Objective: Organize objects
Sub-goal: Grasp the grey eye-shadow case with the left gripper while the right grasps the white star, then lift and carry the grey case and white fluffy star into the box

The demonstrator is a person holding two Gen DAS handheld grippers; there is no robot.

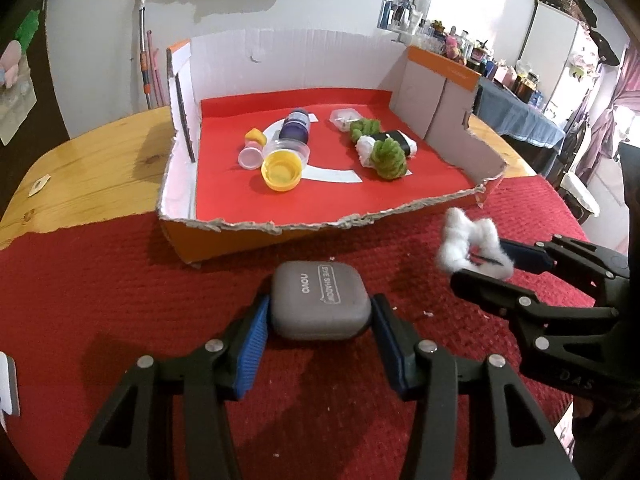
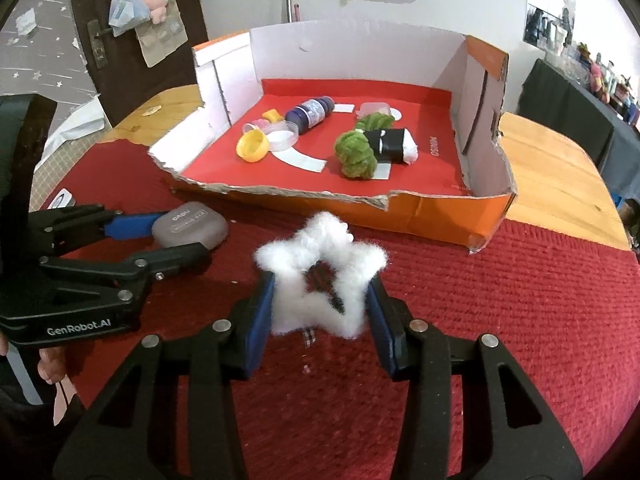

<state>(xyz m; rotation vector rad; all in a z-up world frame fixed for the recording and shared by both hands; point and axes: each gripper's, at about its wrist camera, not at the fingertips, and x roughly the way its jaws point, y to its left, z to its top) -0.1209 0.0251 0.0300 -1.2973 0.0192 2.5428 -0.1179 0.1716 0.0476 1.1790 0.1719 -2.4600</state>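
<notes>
Eyeshadow case (image 1: 320, 306) clamped in left claw (image 1: 318, 336); right view shows right claw (image 2: 320, 312) gripping fluffy star (image 2: 320, 272).

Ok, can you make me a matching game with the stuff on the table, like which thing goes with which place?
Things:
1. grey eye-shadow case
2. fluffy white star
3. yellow cap
4. purple bottle

Places:
A. between the pads of the right gripper
B. lying on its side in the cardboard box, towards the back
C. on the red cloth, between the pads of the left gripper
D. in the box, towards its torn front edge

Pairs: 1-C, 2-A, 3-D, 4-B
</notes>
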